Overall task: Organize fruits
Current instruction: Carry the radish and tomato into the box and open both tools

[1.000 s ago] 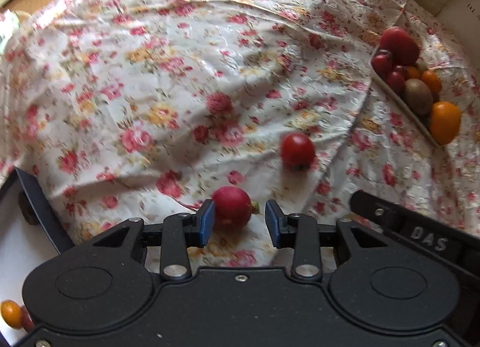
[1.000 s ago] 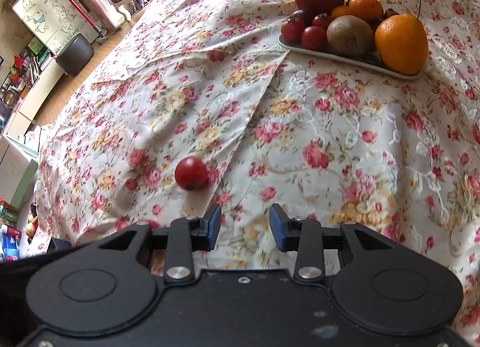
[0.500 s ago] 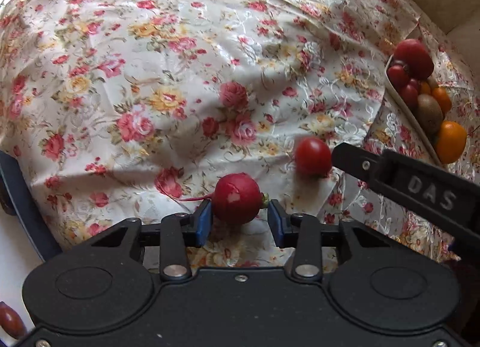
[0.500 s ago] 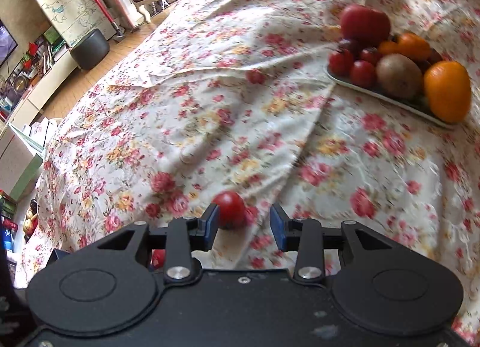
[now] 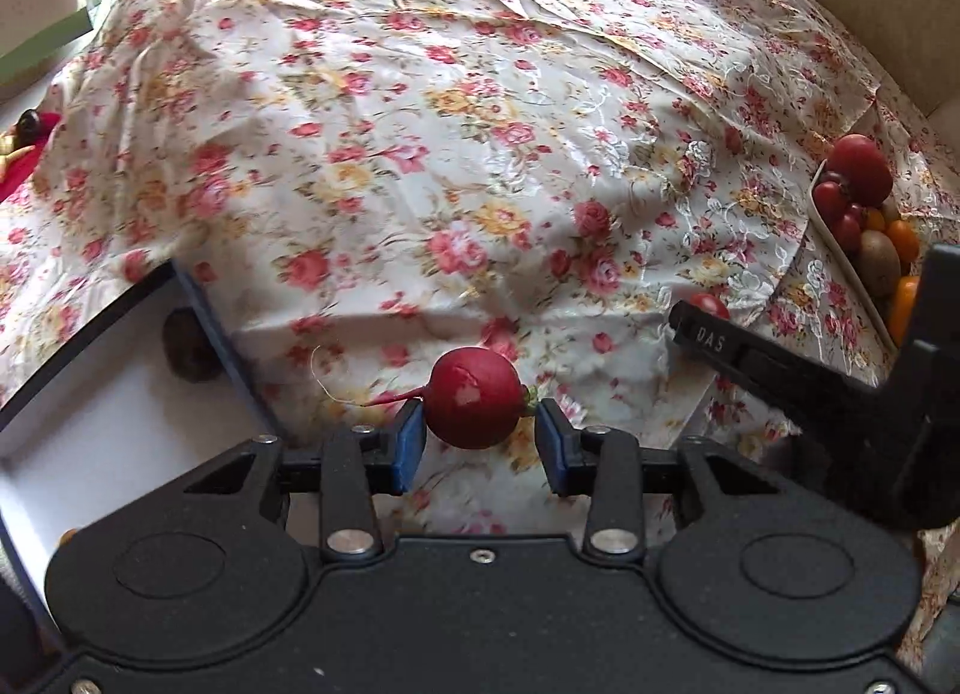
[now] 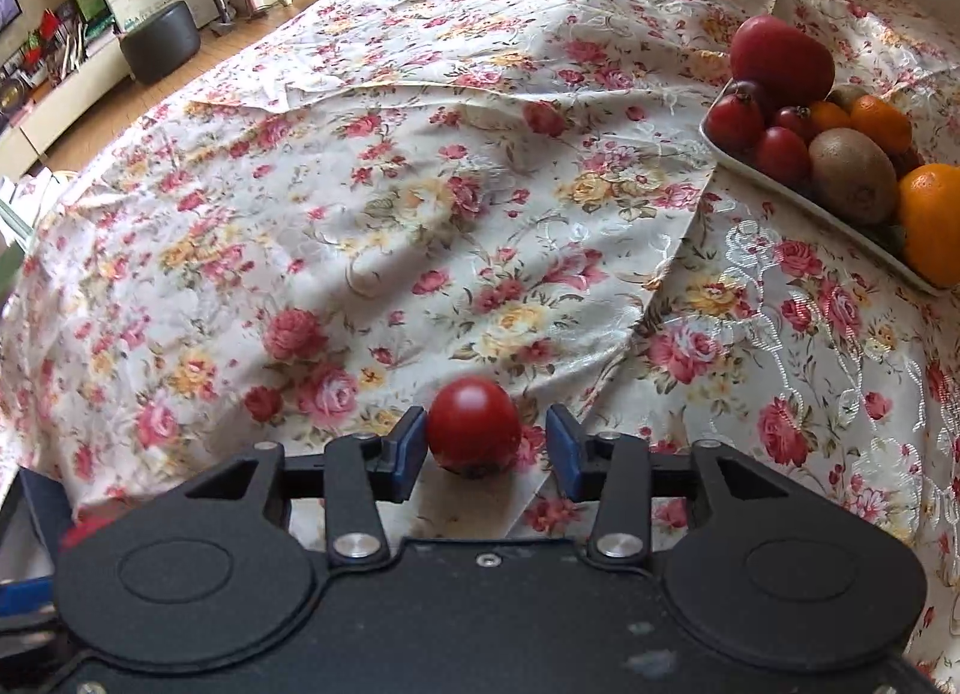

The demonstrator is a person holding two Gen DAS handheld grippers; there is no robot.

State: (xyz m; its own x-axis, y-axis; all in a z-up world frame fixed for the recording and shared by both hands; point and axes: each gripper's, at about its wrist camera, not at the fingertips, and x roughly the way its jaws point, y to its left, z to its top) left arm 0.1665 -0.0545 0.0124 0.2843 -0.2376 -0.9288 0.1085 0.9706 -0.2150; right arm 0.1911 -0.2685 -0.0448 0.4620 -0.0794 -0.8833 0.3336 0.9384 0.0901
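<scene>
Nearest, the left gripper [image 5: 480,445] stands spread around a radish [image 5: 475,397]: the left pad touches or nearly touches its skin, while a small gap shows at the right pad, beside the stub of stalk. Whether the radish sits on the cloth [image 5: 420,154] or is already lifted cannot be told. It is judged light, firm and smooth-skinned, with a pale scuff on its face; a hold across its widest part should serve, since the thin root trailing to the left offers no grip.

Similarly, the right gripper [image 6: 486,445] is spread around a tomato [image 6: 474,427] that rests on the cloth. Its left pad lies against or just beside the fruit, and the right pad stands clearly apart. The tomato is judged light, round, glossy and soft-skinned, apt to roll or slip and to bruise under a hard squeeze; a gentle pinch across its middle, with the fruit seated well between the pads, seems wisest.

Farther off, to the right in both views, a white tray [image 6: 780,181] holds the fruit already gathered: a large tomato, small tomatoes, a kiwi and oranges. It lies well apart from both grippers. At the left edge of the left view an open box [image 5: 90,394] sits beside the cloth's hem.
</scene>
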